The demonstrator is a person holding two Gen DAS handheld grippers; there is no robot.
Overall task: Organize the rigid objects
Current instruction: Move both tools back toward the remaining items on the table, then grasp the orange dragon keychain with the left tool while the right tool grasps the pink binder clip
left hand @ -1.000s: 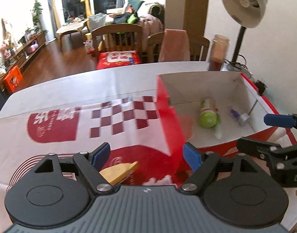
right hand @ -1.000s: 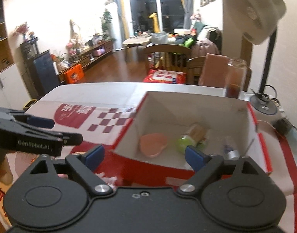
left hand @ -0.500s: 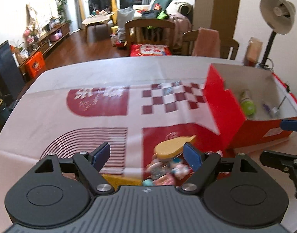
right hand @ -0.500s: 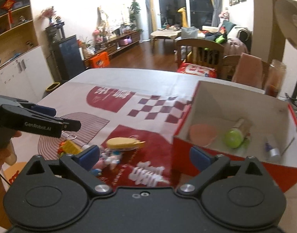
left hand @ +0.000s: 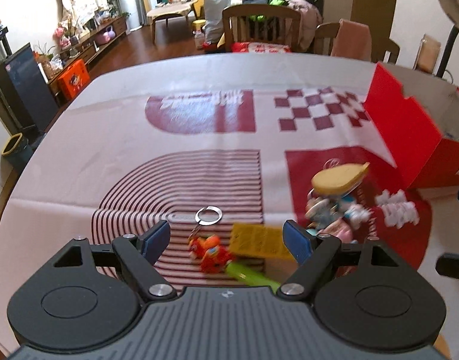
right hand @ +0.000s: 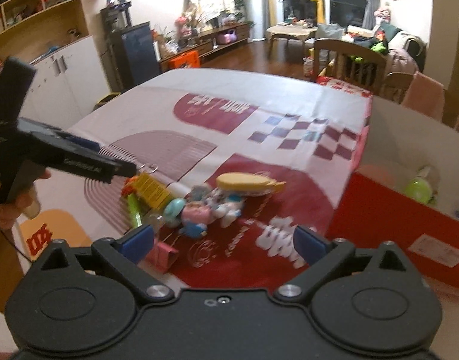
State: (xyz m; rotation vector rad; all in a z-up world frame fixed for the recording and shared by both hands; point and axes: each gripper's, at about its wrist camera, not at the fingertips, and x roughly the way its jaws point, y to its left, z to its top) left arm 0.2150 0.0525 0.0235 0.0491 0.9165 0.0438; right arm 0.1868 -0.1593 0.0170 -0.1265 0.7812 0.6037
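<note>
Left claw [left hand: 226, 238] spread wide, nothing pinched, hovering over red keychain toy [left hand: 210, 252] and yellow card [left hand: 259, 241] on counter [left hand: 109, 150]. Right claw [right hand: 225, 241] spread wide too, empty, above red-and-white patterned cloth [right hand: 289, 207]. Toy pile [right hand: 205, 207] left of red box [right hand: 394, 210]. Dining chairs [left hand: 260, 27], living room beyond.

Motion blur leaves little legible: white lettering, seemingly "GenRobot.AI", runs along the black plastic left gripper [right hand: 130, 169], while the white characters on the red-and-white patterned tablecloth [left hand: 199, 138] are too smeared to read.
</note>
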